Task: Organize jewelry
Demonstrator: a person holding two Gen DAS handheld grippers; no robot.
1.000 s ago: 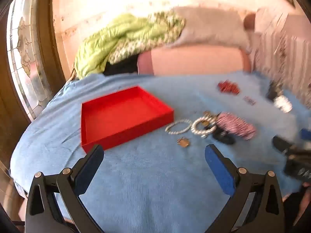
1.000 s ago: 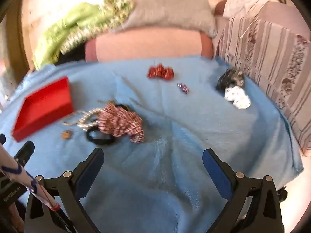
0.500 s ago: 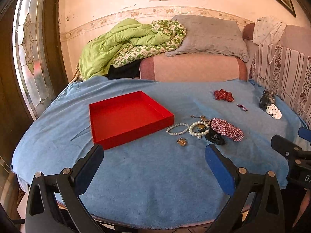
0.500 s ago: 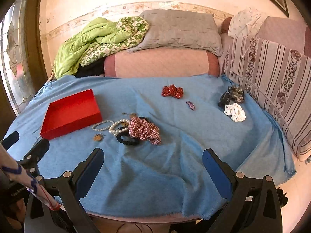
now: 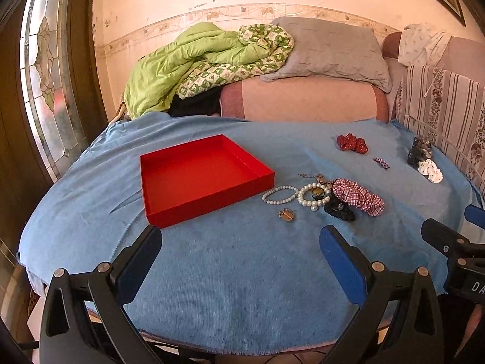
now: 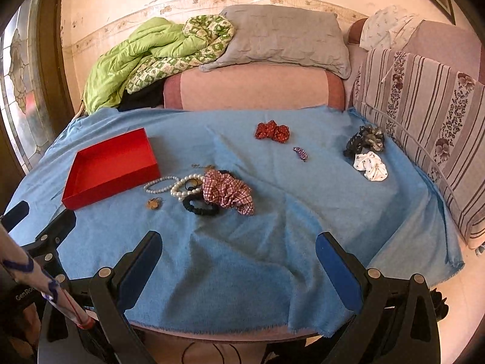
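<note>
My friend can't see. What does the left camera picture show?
An empty red tray sits on a blue cloth, with pearl bracelets and a checked scrunchie lying beside it. The open left claw hovers in front, holding nothing.

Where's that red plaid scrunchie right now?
In both views the plaid scrunchie lies mid-cloth, right of the pearl bracelets, overlapping a black hair tie.
</note>
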